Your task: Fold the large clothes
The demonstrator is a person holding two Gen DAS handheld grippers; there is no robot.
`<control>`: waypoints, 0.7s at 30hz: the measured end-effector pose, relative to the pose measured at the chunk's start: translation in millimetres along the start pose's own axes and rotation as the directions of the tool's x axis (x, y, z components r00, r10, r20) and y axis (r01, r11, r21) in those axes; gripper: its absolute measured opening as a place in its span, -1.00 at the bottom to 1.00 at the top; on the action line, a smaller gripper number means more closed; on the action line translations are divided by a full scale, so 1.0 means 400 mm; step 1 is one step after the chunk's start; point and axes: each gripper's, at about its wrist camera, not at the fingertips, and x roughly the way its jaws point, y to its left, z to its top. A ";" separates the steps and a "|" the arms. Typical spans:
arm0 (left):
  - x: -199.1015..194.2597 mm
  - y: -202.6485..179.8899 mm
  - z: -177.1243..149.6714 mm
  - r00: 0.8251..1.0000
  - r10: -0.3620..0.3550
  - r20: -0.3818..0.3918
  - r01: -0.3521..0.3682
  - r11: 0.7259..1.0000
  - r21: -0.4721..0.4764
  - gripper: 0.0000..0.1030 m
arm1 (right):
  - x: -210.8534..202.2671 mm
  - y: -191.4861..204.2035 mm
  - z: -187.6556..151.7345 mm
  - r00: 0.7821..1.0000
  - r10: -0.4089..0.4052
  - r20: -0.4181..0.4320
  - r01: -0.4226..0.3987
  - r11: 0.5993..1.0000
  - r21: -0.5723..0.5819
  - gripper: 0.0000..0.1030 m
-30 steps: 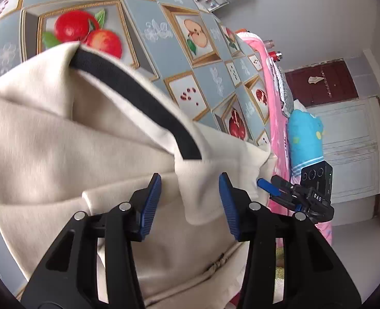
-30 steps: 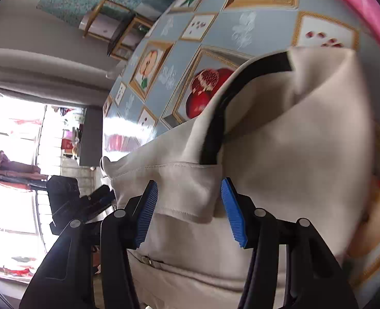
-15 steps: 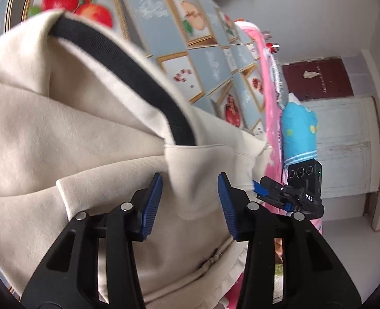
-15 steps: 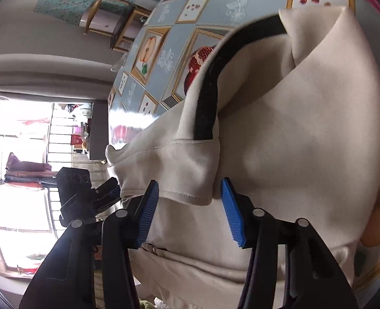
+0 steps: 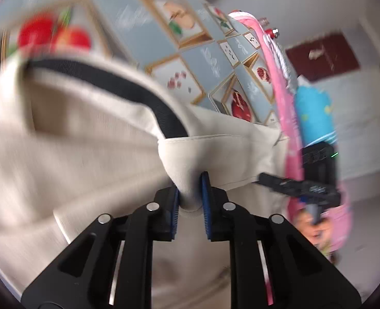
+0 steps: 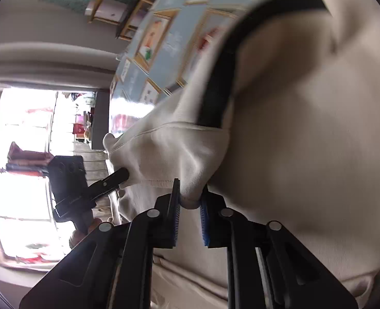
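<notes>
Left wrist view: my left gripper (image 5: 190, 193) and right gripper (image 6: 190, 193) are closing, clamped on the cream fleece garment's (image 5: 74, 154) hem, over the fruit-patterned surface (image 5: 210, 61); I should lift evenly.

- The garment (image 5: 74, 154) lies on the counter (image 5: 210, 64), its band (image 5: 107, 82) along the far fold.
- The left tongs (image 5: 190, 193) pinch the garment's near hem.
- The right tongs (image 6: 190, 200) pinch the same hem, right of the left tongs.
- Hanging cloth (image 5: 290, 128) drapes the counter's right edge.
</notes>
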 end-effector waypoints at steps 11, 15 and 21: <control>0.058 -0.077 0.132 0.956 0.275 0.107 -0.293 0.923 0.248 -0.76 | 0.050 0.054 0.160 0.982 -0.178 0.062 0.187 0.965 -0.185 -0.77; 0.047 -0.083 0.090 0.942 0.318 0.105 -0.334 0.887 0.319 -0.75 | 0.045 0.066 0.125 0.972 -0.231 0.036 0.230 0.919 -0.320 -0.77; 0.041 -0.073 0.056 0.940 0.316 0.128 -0.341 0.873 0.350 -0.70 | 0.031 0.065 0.096 0.967 -0.248 0.055 0.250 0.892 -0.377 -0.74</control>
